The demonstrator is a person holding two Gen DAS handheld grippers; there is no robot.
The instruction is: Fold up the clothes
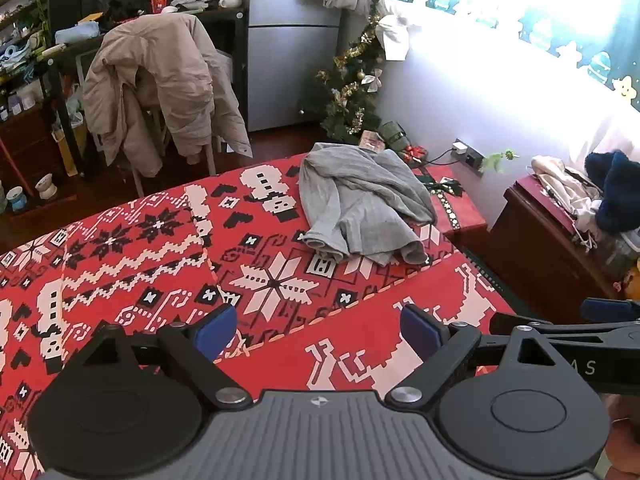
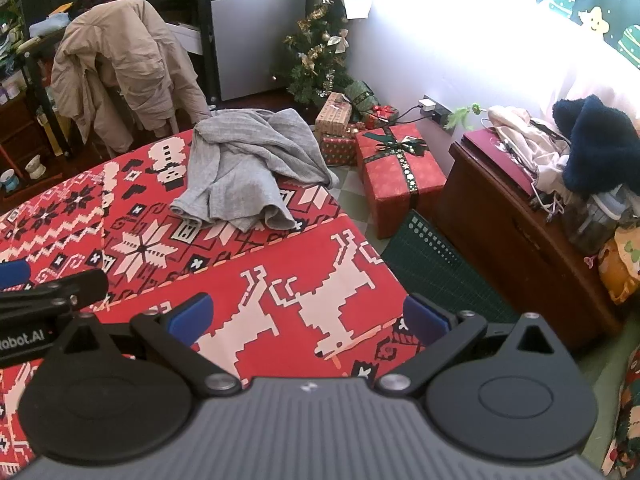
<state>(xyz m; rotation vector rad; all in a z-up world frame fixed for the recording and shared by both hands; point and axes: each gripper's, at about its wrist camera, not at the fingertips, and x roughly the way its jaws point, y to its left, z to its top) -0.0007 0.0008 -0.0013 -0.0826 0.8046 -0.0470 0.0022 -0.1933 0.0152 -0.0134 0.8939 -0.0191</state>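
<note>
text 1: "obot.AI", its start cut off by the frame edge, white on the black body of the left gripper (image 2: 24, 340), right wrist view | text 2: letters "A S", faint, on the black arm of the right gripper (image 1: 592, 366), left wrist view | other markings: too small or blurred to read

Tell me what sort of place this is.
Likely a lived-in home at Christmas: a fridge, a coat over a chair, a decorated tree with wrapped gifts.
</note>
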